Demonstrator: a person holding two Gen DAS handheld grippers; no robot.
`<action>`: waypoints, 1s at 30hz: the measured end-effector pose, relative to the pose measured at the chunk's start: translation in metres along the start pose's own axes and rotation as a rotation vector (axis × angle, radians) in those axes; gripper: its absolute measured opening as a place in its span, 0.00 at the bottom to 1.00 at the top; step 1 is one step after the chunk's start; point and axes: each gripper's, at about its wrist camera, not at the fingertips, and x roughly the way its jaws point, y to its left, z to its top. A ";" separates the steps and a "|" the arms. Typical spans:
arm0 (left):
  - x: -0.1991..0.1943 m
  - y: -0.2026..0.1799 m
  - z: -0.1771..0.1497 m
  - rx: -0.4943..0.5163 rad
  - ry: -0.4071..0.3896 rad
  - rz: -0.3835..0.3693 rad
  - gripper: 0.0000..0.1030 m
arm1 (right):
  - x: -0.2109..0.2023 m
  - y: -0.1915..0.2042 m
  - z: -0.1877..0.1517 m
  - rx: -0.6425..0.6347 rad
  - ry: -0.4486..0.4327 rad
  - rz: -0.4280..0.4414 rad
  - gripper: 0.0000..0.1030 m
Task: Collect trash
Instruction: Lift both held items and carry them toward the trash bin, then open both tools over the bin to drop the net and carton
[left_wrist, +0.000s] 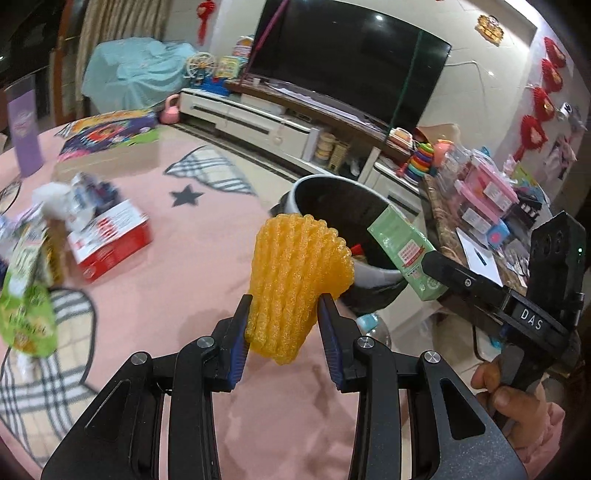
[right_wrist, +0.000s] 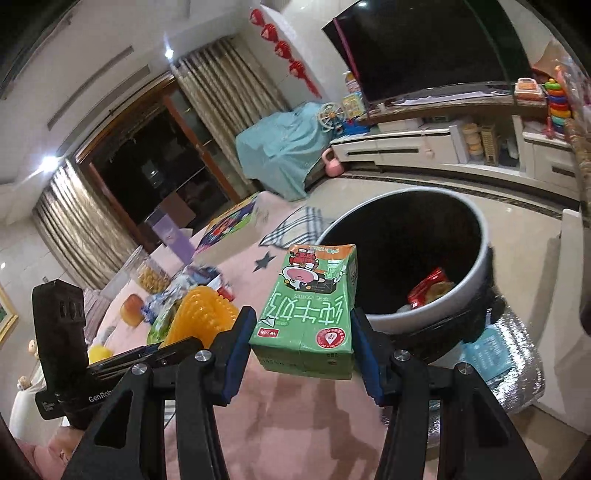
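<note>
With both grippers clamped, we see the bin (right_wrist: 484, 236) ahead-right of the right gripper's (right_wrist: 303, 325) milk carton (right_wrist: 306, 314), nearer than the left gripper's (left_wrist: 282, 321) foam net (left_wrist: 291, 280).

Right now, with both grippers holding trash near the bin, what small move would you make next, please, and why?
Probably carry the right gripper forward until the green milk carton hangs over the bin: the carton sits clamped just short of its rim. The left gripper's orange foam net can follow.
</note>
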 end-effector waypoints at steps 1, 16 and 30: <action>0.003 -0.005 0.004 0.015 -0.004 0.002 0.33 | -0.001 -0.004 0.003 0.002 -0.004 -0.005 0.51; 0.050 -0.041 0.051 0.129 0.022 -0.002 0.33 | 0.007 -0.047 0.034 0.047 -0.019 -0.032 0.51; 0.093 -0.059 0.070 0.165 0.079 0.012 0.33 | 0.024 -0.064 0.050 0.068 0.002 -0.049 0.51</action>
